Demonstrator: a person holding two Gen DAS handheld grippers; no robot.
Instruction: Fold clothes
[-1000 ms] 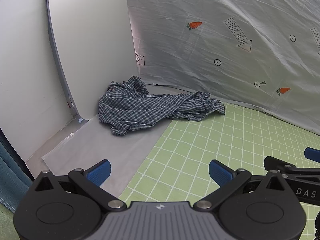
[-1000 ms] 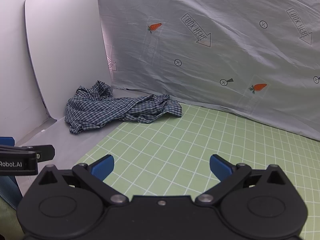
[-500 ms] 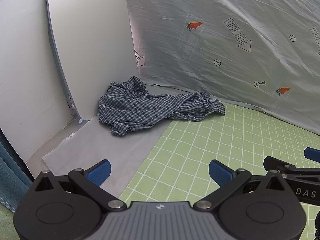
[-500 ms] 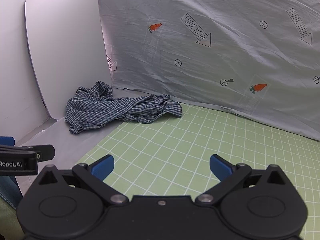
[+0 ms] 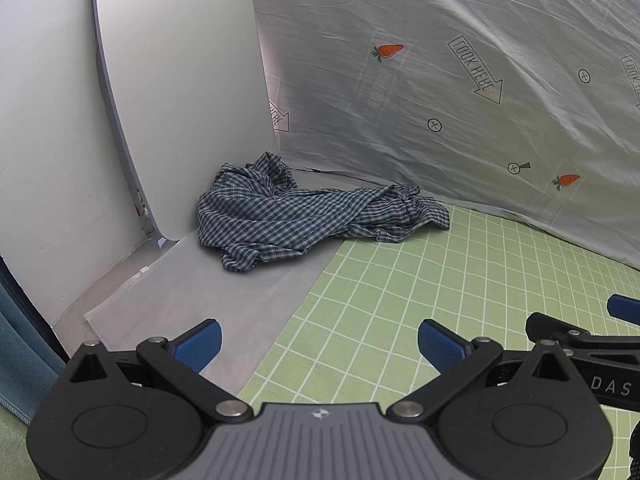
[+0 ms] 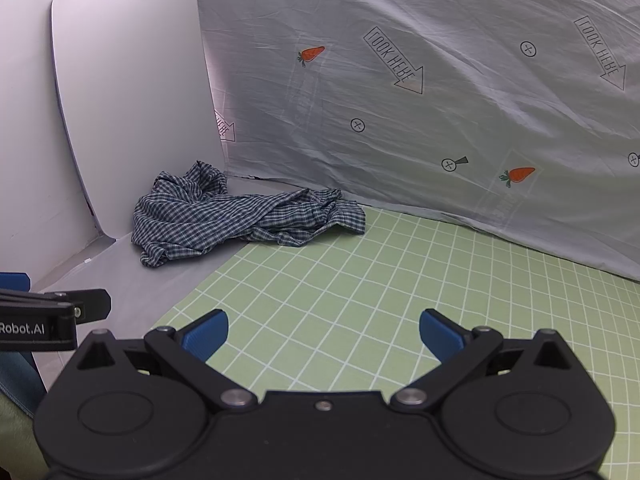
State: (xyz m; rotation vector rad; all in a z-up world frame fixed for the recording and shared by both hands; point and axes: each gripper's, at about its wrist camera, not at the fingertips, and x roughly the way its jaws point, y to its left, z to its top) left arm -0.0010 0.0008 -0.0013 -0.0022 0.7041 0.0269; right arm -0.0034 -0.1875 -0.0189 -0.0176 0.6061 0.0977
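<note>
- At centre left of both wrist views, we find the checked shirt [image 5: 304, 216] crumpled in a loose heap, not yet spread or folded.
- It lies partly on the translucent plastic sheet [image 5: 208, 292] and partly on the green grid mat [image 5: 420, 292], close against the white rounded panel [image 5: 180, 92] and the carrot-print backdrop cloth [image 5: 440, 100]. We judge the mat to be the working surface for folding.
- We hold the left gripper [image 5: 319, 345] low at the bottom of its frame, fingers spread wide, gripping nothing and well apart from the shirt.
- We hold the right gripper [image 6: 323, 335] likewise: fingers wide apart, empty, above the mat.
- We judge both are set to reach forward for the shirt.
</note>
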